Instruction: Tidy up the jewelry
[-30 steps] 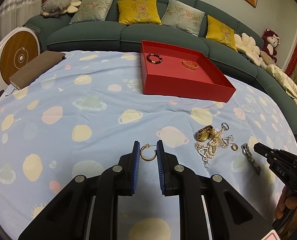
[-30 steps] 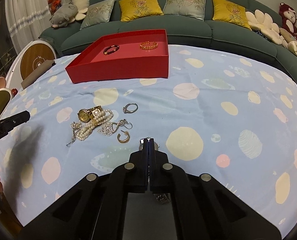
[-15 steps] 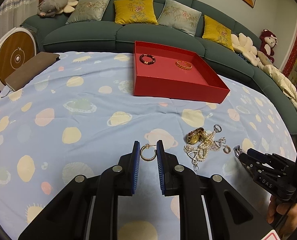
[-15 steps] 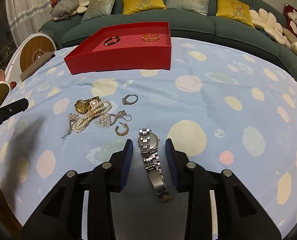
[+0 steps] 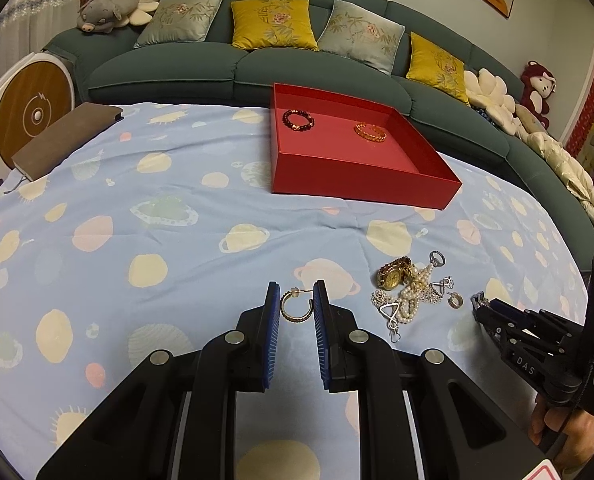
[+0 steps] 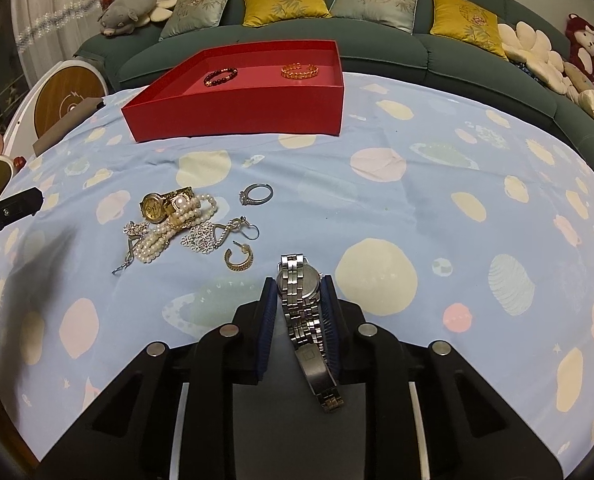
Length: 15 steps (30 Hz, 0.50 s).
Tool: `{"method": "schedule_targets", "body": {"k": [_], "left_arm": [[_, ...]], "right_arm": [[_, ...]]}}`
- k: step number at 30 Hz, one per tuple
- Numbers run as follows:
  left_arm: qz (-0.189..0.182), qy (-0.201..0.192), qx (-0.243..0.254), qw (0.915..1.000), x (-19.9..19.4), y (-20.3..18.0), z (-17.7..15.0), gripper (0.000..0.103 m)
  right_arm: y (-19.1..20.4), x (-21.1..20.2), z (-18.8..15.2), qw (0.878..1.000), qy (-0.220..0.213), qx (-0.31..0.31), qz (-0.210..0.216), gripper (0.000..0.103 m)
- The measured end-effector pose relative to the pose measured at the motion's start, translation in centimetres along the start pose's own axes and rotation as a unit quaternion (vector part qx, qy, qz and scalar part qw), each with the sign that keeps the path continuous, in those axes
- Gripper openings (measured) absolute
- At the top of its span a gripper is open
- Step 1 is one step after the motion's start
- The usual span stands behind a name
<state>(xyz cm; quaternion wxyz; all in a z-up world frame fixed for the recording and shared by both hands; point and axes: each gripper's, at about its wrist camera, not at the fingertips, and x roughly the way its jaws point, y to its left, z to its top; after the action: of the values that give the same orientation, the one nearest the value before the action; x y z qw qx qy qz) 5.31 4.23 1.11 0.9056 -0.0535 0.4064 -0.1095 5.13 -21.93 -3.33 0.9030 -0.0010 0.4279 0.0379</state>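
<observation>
My left gripper (image 5: 296, 306) is shut on a gold hoop earring (image 5: 295, 308), held just above the blue spotted cloth. My right gripper (image 6: 299, 286) has its jaws closing, and both pads touch the case of a silver watch (image 6: 299, 280) whose strap trails back between the fingers. The red tray (image 5: 361, 190) stands at the back with a dark beaded bracelet (image 5: 298, 120) and a gold bracelet (image 5: 371, 132) inside. A tangle of jewelry (image 6: 173, 224) lies left of the right gripper: a gold watch (image 6: 157, 206), pearls, silver pieces, a second gold hoop (image 6: 239, 258) and a silver ring (image 6: 256, 194).
A brown notebook (image 5: 65, 138) lies at the cloth's far left corner beside a round wood-faced device (image 5: 29, 112). A green sofa (image 5: 237, 68) with cushions and soft toys curves behind the table. A person's hand (image 5: 569, 436) grips the right tool.
The right gripper went from fully shut to wide apart around the silver watch, then narrowed onto its case. The left gripper still holds the hoop earring in the same spot.
</observation>
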Motion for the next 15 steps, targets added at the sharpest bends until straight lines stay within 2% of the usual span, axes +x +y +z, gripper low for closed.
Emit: {"method": "schedule_targets", "body": {"k": [1,3,15], "left_arm": [[0.000,0.000,0.000,1.0000,0.0,0.0,0.0,0.014],[0.000,0.000,0.001,1.0000,0.0,0.0,0.0,0.014],[-0.002,0.002,0.005,1.0000,0.2,-0.4,0.1,0.014]], "right_arm": [[-0.1,-0.1,0.1,1.000,-0.002,0.001,0.001,0.020],[-0.2,-0.4,0.2,1.000,-0.006,0.003,0.004,0.009],[-0.6,-1.2,0.3,1.000,-0.018,0.009,0.006,0.009]]}}
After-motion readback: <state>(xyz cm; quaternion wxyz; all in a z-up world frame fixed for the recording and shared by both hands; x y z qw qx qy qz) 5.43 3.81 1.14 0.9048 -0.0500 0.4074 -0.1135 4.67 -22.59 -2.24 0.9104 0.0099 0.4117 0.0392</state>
